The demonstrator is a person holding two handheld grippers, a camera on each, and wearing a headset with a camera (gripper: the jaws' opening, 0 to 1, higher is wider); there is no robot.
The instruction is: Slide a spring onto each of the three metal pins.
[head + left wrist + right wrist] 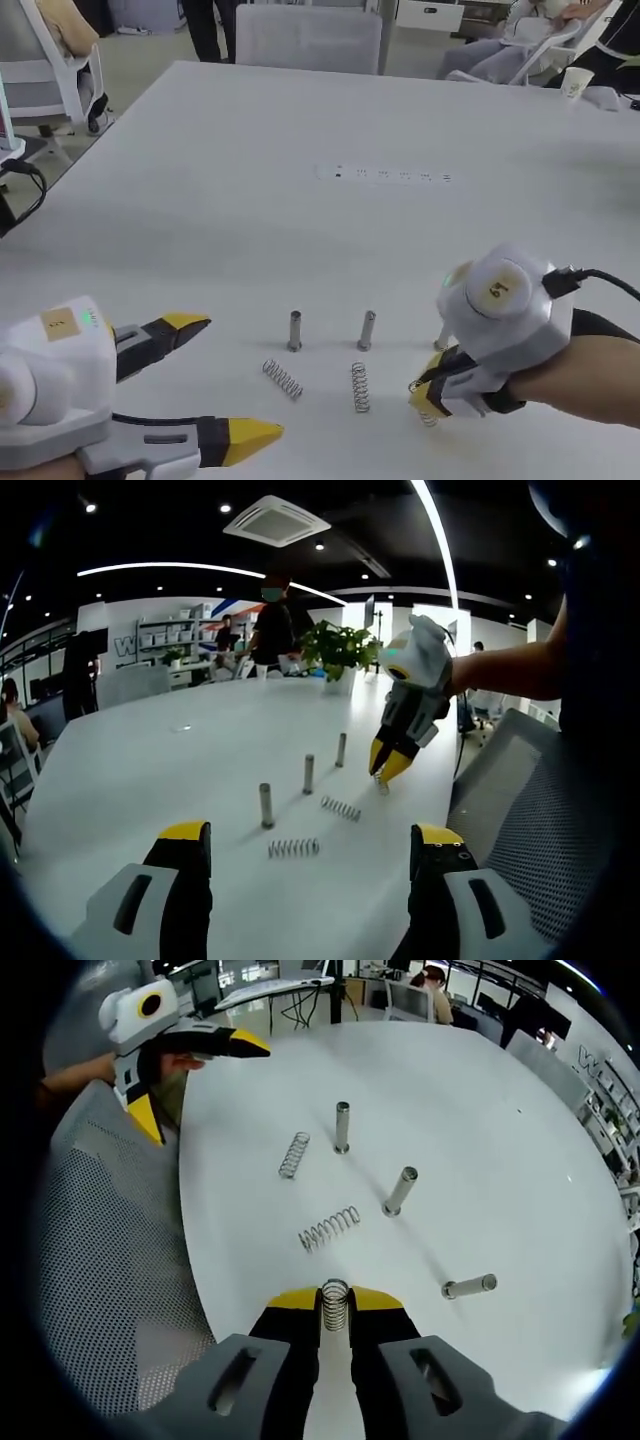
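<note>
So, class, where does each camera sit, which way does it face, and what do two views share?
Head view: headset, facing down at the white table; left gripper, right gripper show.
Left gripper view: on that gripper, facing over its open jaws.
Right gripper view: on that gripper, shut on a coiled metal spring.
Shared: upright metal pins.

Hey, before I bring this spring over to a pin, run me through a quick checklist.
1. Small coiled metal spring clamped in right hand-held gripper: ok.
2. Three silver metal pins upright and bare: ok.
3. Held spring above a pin: not ok, it's off to the side.
4. Two loose springs lying apart from the pins: ok.
5. Left hand-held gripper open, away from the pins: ok.
</note>
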